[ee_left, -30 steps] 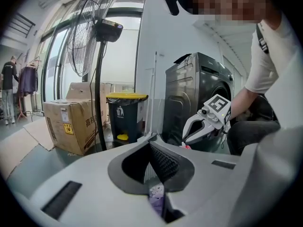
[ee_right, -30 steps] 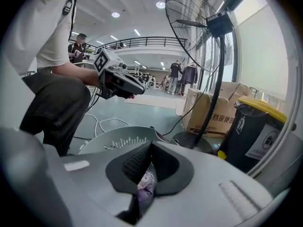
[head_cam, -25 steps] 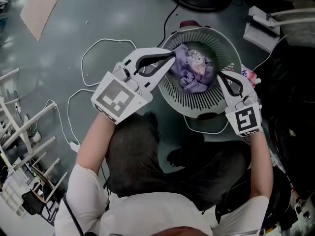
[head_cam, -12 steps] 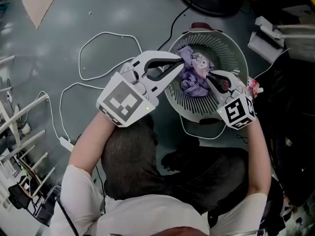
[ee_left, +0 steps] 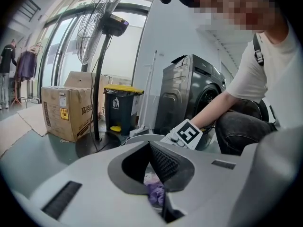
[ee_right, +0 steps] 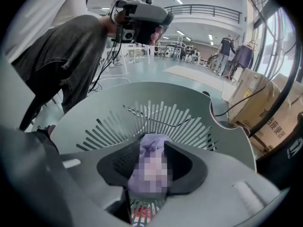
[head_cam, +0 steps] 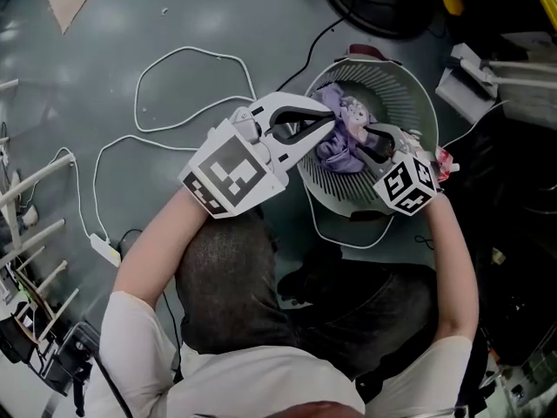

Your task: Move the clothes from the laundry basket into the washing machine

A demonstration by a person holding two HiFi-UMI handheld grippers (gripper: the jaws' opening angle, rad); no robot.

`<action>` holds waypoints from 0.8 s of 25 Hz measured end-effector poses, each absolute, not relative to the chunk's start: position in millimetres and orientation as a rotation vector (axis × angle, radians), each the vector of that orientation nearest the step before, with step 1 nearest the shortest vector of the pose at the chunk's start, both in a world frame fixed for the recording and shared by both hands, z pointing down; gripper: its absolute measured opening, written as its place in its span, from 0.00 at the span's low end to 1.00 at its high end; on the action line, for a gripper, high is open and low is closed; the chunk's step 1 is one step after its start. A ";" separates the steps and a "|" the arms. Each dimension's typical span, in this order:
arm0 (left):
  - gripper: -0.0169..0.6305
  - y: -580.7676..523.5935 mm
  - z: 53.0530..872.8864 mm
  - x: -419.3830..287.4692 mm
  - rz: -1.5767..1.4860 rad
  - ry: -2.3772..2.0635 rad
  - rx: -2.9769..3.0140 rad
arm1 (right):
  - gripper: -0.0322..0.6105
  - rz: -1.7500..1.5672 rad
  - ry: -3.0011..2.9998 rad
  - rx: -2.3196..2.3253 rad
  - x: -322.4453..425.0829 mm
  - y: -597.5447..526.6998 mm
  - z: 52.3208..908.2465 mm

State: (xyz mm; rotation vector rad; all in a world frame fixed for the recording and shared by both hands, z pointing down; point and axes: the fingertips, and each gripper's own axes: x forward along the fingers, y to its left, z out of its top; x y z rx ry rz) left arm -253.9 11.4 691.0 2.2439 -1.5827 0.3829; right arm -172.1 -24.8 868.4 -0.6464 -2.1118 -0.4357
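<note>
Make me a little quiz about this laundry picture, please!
1. True or false: the laundry basket is empty.
2. What is between the right tool's jaws? A purple garment; B red towel; C shoe.
3. Fill in: the white cable lies on the ___.

Key:
1. False. A purple garment lies in it.
2. A. Those jaws have just been opening around it.
3. floor

An open workshop hall: washing machine point(ee_left: 189, 96), cardboard box point(ee_left: 66, 111), pedestal fan point(ee_left: 115, 25).
</note>
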 end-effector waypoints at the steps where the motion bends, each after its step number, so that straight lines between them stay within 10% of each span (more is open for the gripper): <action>1: 0.04 12.1 693.3 -253.9 0.389 -1.580 2.235 | 0.32 -0.438 -2.093 -0.652 -172.5 -26.1 875.0; 20: 0.04 15.3 696.5 -251.8 0.338 -1.583 2.152 | 0.78 -0.636 -1.771 -0.885 -178.8 -11.9 988.6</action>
